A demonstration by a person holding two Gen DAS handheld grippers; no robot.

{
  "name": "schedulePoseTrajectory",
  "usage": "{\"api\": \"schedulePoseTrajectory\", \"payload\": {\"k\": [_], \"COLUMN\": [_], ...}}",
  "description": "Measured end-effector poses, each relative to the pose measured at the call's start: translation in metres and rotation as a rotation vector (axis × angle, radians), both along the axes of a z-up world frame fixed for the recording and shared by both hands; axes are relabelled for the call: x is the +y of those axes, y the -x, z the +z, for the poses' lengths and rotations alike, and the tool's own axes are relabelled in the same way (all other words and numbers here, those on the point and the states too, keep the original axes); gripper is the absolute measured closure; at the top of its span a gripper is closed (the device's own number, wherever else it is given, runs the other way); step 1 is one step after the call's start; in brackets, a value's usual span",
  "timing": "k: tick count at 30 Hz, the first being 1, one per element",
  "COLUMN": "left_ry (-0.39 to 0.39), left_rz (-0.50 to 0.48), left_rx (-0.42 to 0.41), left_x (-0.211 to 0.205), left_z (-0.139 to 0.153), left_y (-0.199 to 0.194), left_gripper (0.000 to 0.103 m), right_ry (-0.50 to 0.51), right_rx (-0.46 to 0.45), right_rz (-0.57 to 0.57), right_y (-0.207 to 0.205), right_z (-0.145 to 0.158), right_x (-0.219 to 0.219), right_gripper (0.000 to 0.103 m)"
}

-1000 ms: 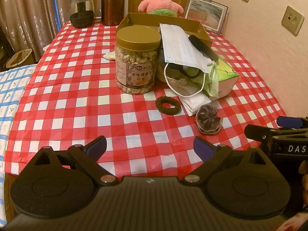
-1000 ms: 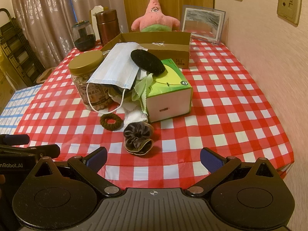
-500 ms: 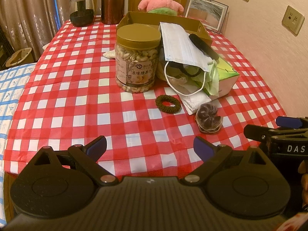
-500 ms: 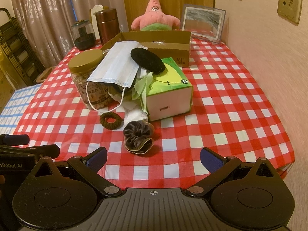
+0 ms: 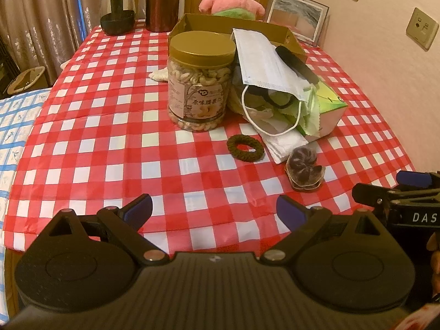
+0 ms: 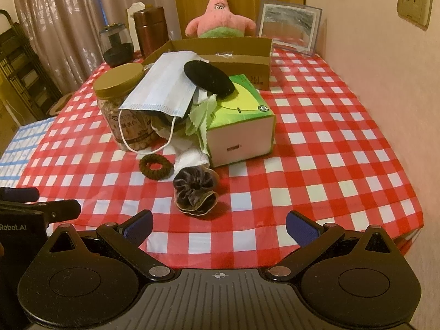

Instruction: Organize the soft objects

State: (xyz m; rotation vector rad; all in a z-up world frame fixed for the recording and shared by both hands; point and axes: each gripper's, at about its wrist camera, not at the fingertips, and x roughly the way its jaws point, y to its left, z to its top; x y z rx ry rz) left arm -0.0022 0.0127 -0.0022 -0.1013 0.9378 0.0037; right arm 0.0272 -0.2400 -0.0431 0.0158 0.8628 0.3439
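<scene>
While wide apart, both tongs (image 5: pixel 214 210) (image 6: pixel 219 227) empty

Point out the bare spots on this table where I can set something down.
Bare tablecloth left of the nut jar, and right of the tissue box toward the wall. Crowded in the middle: face mask, brown hair tie, velvet scrunchie, cardboard box.

Cashew jar (image 5: pixel 200 82) mid-table; tissue box (image 6: pixel 242 126) beside; picture frame (image 6: pixel 288 27) against wall.
</scene>
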Motion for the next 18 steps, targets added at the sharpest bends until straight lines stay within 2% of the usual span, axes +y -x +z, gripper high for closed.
{"api": "schedulePoseTrajectory", "payload": {"k": [11,18], "left_ry": [0.011,0.006], "left_rz": [-0.04,-0.086], "left_rx": [0.014,0.02], "left_x": [0.011,0.022], "left_z": [-0.013,-0.024], "left_y": [-0.019,-0.04], "left_gripper": [0.007,0.007], "right_ry": [0.008,0.024], "right_rx": [-0.024,-0.022], "right_rz": [0.043,0.041], "right_y": [-0.007,-0.023], "right_z": [-0.009,-0.025], "right_x": [0.011,0.021], "right_gripper": [0.001,0.001]}}
